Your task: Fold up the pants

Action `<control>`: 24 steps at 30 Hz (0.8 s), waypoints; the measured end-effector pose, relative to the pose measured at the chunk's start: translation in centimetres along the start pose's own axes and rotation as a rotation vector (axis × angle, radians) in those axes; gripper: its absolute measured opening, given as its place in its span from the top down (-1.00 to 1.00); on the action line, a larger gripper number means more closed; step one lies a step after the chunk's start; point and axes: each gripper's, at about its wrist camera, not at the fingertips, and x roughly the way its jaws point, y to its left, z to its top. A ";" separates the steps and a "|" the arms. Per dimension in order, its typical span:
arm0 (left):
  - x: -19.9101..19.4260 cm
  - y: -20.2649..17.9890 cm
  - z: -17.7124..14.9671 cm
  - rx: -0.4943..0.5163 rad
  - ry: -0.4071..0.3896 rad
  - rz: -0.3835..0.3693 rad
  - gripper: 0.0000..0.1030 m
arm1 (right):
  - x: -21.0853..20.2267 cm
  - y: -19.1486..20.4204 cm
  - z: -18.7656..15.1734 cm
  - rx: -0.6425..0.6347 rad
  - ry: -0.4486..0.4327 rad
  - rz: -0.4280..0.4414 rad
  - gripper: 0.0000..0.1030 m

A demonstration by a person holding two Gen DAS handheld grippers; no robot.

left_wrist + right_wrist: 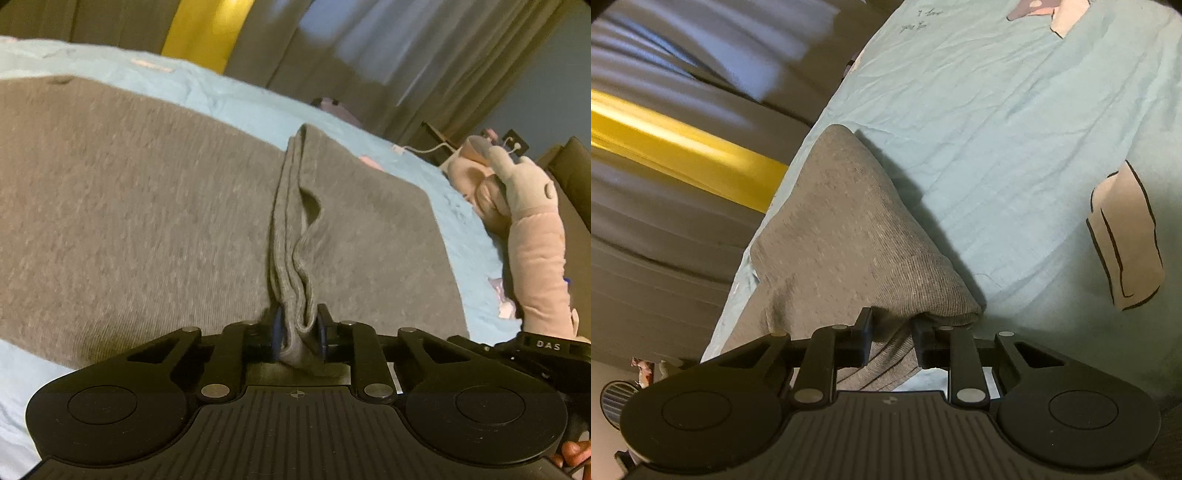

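Observation:
The grey pants (147, 206) lie spread on a light blue bedsheet (229, 92). My left gripper (299, 328) is shut on a pinched ridge of several layers of the grey fabric, which runs away from the fingers. My right gripper (892, 332) is shut on a bunched ribbed edge of the pants (842, 236), lifted a little off the sheet (1015, 129) so that it casts a shadow. The right gripper's body shows at the right edge of the left wrist view.
A pink and grey plush toy (524, 206) stands at the bed's right side. Grey curtains (369, 55) with a yellow strip (207, 33) hang behind the bed. The sheet carries cartoon prints (1126, 240).

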 end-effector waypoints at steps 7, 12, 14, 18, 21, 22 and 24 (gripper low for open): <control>-1.8 -0.9 -0.1 0.051 -0.062 -0.010 0.64 | -0.2 1.8 -0.7 -0.133 -0.037 -0.081 0.62; -3.1 -1.3 -0.7 0.086 -0.093 -0.007 0.65 | -0.3 2.8 -0.9 -0.201 -0.030 -0.140 0.61; -3.4 -1.4 -1.0 0.116 -0.088 0.011 0.65 | -0.6 3.4 -1.0 -0.242 -0.012 -0.155 0.54; -3.1 -1.0 -1.7 0.153 -0.041 0.085 0.64 | -2.4 4.1 -0.8 -0.314 -0.005 -0.174 -0.42; -2.5 -0.4 -1.4 0.131 -0.003 0.093 0.40 | -4.1 4.9 -0.5 -0.449 -0.075 -0.215 -0.61; -2.7 -0.2 -1.1 0.120 -0.015 0.095 0.20 | -4.6 5.2 -0.5 -0.509 -0.110 -0.243 -0.67; -3.0 0.2 -0.2 0.099 -0.044 0.086 -0.18 | -5.2 5.1 -0.2 -0.571 -0.167 -0.263 -0.91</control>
